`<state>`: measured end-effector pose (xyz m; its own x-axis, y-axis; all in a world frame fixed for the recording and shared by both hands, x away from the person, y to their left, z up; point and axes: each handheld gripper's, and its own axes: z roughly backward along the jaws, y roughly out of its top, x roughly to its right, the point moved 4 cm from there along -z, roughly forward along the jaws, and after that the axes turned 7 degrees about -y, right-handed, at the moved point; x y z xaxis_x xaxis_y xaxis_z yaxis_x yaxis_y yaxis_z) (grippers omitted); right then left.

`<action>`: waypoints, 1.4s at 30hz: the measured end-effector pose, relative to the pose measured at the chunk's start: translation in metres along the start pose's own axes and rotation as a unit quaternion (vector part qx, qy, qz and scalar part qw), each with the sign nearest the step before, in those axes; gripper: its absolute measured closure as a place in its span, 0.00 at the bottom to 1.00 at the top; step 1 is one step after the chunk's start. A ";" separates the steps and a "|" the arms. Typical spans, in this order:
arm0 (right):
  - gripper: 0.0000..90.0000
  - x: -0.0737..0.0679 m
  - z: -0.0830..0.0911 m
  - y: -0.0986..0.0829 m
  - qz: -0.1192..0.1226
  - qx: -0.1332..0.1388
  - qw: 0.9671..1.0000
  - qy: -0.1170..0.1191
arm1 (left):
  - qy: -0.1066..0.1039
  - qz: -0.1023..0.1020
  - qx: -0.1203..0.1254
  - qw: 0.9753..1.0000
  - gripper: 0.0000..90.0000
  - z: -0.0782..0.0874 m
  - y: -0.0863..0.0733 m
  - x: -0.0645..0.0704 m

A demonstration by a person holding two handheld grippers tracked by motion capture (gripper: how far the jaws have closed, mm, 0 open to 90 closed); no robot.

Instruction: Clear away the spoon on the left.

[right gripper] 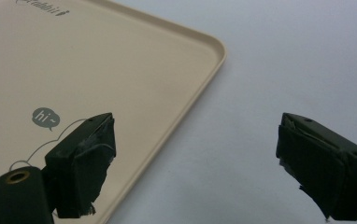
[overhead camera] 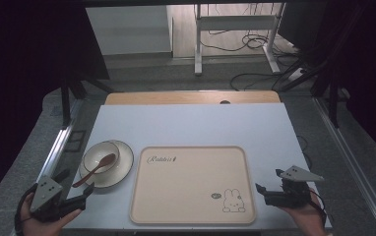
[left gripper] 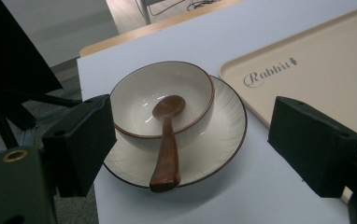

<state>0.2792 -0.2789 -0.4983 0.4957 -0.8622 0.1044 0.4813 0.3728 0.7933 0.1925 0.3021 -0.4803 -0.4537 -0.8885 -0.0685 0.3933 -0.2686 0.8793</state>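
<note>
- The left hand-held gripper (overhead camera: 85, 191) was held at about 7 o'clock on the table (overhead camera: 191, 123), its jaws spread wide with nothing between them.
- In the left gripper view, that same hand-held gripper (left gripper: 190, 140) was aimed at the bowl (left gripper: 167, 93), which was framed between the two open jaws without being touched.
- The bowl (overhead camera: 101, 153) was seated on a cream plate (overhead camera: 123, 167) with a dark rim, at about 9 o'clock from the tray (overhead camera: 191, 184) and just beside it.
- A brown wooden spoon (left gripper: 166, 140) was laid with its scoop inside the bowl and its handle over the bowl's rim, ending at the plate's near edge, pointed toward 6 o'clock in that view.
- The right hand-held gripper (overhead camera: 265, 189) was held at about 4 o'clock on the table, just off the tray's right edge, jaws likewise spread and empty.
- In the right gripper view, the right hand-held gripper (right gripper: 195, 158) was seen above the tray's rim (right gripper: 204, 84), one jaw over the tray and the other over bare table.
- A printed rabbit (overhead camera: 234, 201) was seen at the tray's 5 o'clock corner.
</note>
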 end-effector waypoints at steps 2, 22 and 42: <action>0.14 0.000 0.000 0.000 0.000 0.000 1.000 0.000 | -0.003 -0.003 -0.002 1.000 0.17 0.000 -0.002 0.000; 0.14 -0.001 -0.001 0.000 0.003 -0.004 1.000 -0.001 | 0.013 -0.009 -0.036 0.999 0.37 -0.017 -0.030 -0.014; 0.14 -0.002 -0.002 0.000 0.004 -0.004 1.000 0.000 | 0.030 -0.038 -0.039 0.998 0.68 -0.026 -0.037 -0.015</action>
<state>0.2794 -0.2771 -0.4997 0.5000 -0.8589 0.1109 0.4835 0.3831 0.7870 0.2057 0.3153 -0.5238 -0.4364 -0.8846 -0.1641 0.4221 -0.3624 0.8310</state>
